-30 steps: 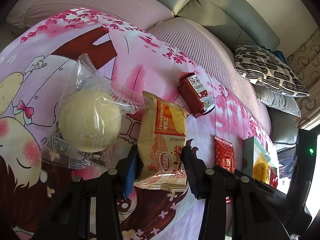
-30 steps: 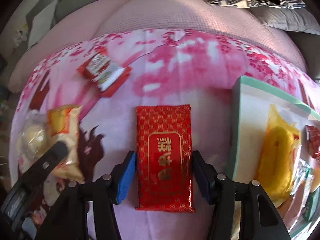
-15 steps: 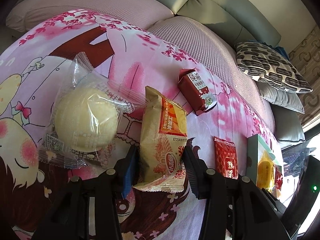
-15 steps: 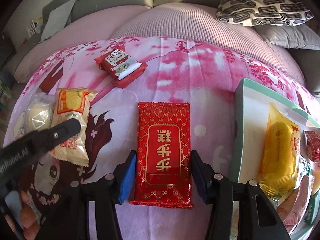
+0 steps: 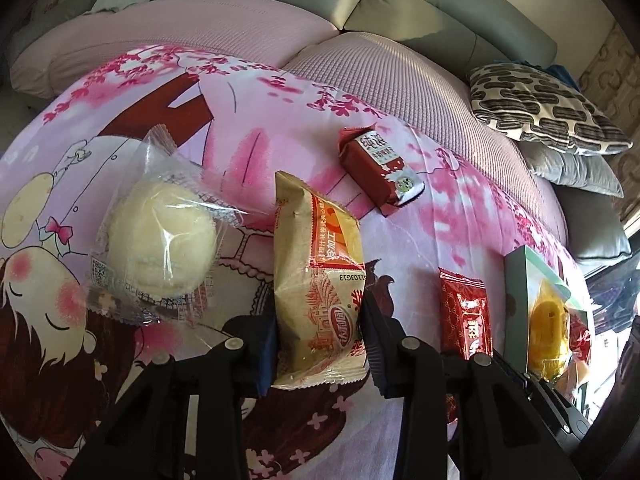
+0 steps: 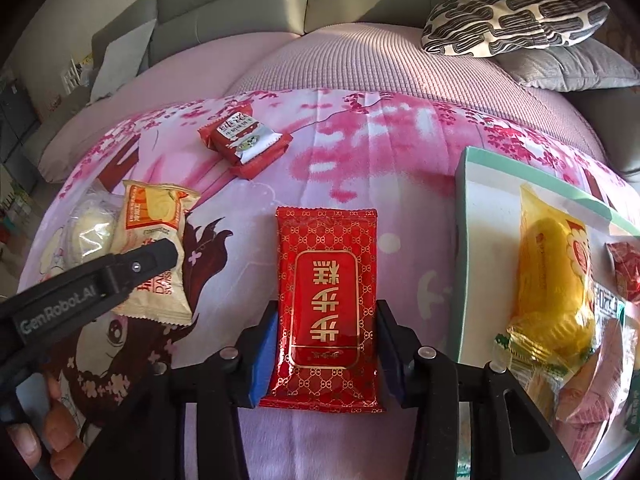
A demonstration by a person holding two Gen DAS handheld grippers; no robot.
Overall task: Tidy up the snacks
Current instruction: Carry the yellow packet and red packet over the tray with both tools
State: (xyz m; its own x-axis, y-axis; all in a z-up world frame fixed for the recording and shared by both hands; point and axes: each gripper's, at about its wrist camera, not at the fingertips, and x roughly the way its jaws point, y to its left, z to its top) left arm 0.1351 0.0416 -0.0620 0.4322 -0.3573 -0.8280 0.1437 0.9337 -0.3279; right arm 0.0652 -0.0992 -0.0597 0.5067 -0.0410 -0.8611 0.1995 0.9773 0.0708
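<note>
The left gripper (image 5: 320,344) is closing its jaws around the lower end of the beige snack packet (image 5: 318,280), lying on the pink blanket (image 5: 280,128); the right gripper (image 6: 326,354) is doing likewise with the flat red packet (image 6: 326,300) beside the green box (image 6: 464,240); both wrappers are looking light, crinkly and slippery, so pinching across the narrow sides is seeming wisest.

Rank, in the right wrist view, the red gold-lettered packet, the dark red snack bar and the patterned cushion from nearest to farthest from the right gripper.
1. Red gold-lettered packet: between the right gripper's fingers, jaws just closing onto it.
2. Dark red snack bar: farther up the pink blanket, to the left.
3. Patterned cushion: on the sofa, far upper right.
</note>
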